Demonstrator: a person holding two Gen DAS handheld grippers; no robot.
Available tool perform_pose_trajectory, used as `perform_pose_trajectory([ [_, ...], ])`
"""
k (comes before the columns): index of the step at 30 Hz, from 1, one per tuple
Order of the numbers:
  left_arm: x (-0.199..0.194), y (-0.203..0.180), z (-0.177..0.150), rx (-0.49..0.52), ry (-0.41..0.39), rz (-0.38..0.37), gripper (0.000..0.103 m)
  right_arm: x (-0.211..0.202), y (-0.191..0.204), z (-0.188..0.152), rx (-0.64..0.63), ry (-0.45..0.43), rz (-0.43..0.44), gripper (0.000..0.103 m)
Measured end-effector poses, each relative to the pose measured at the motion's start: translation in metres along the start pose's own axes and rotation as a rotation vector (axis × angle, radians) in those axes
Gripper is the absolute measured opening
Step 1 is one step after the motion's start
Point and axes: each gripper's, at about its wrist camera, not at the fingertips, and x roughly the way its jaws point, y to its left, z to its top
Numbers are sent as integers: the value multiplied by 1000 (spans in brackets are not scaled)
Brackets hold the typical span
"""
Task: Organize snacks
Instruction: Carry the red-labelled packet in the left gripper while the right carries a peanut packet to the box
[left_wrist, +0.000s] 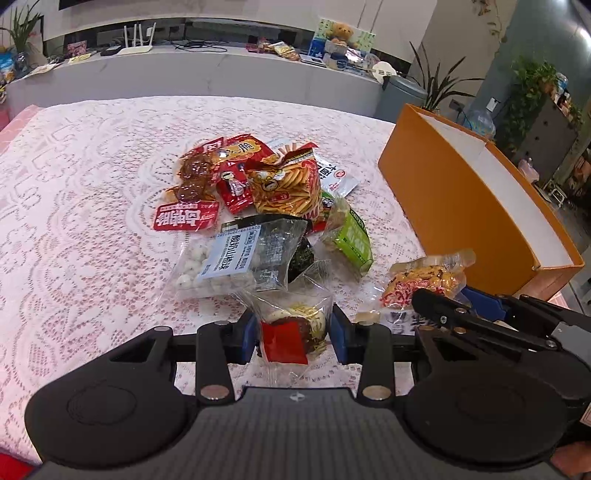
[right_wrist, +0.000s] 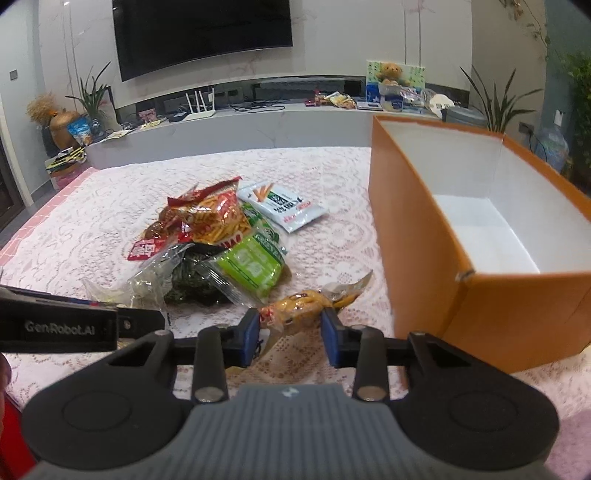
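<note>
My left gripper (left_wrist: 293, 334) is shut on a clear packet (left_wrist: 291, 328) that holds a red sachet and a round brownish snack, lifted just above the table. My right gripper (right_wrist: 290, 328) is shut on a yellow-orange snack packet (right_wrist: 299, 308), its crinkled end sticking out toward the box. A pile of snack packets (left_wrist: 258, 206) lies mid-table: a white-ball packet with a blue label (left_wrist: 218, 262), a green packet (right_wrist: 251, 266), a striped stick-snack bag (left_wrist: 286, 184), red packets (left_wrist: 184, 221) and a white packet (right_wrist: 284, 203). The open orange box (right_wrist: 413, 229) with a white inside stands at the right.
A pink lace tablecloth (left_wrist: 92, 184) covers the table. Behind it runs a long white counter (right_wrist: 258, 125) with a router, a teddy bear (right_wrist: 391, 72), packets and plants. A dark television (right_wrist: 203, 33) hangs on the wall.
</note>
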Motion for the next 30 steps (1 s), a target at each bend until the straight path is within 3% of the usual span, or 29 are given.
perform_pose_trajectory([
  [1,-2,0,0,-5,3,-1,44,-2,0,0,-7,3,0,29],
  [2,-4,-1,0,-8,4,-5,44,-4,0,0,-13,5,-4,15],
  [4,-6,-2,0,-10,4,-16,44,-9,1,2,-38,4,16,1],
  [7,-6,-6,-1,-1,3,-1,44,-16,10,1,-155,-15,-7,1],
  [21,-25,-7,9,3,-39,-12,41,-37,2,28,-83,-35,79,0],
  [30,-46,-23,42,34,-88,-48,41,-62,-8,69,-104,-71,171,0],
])
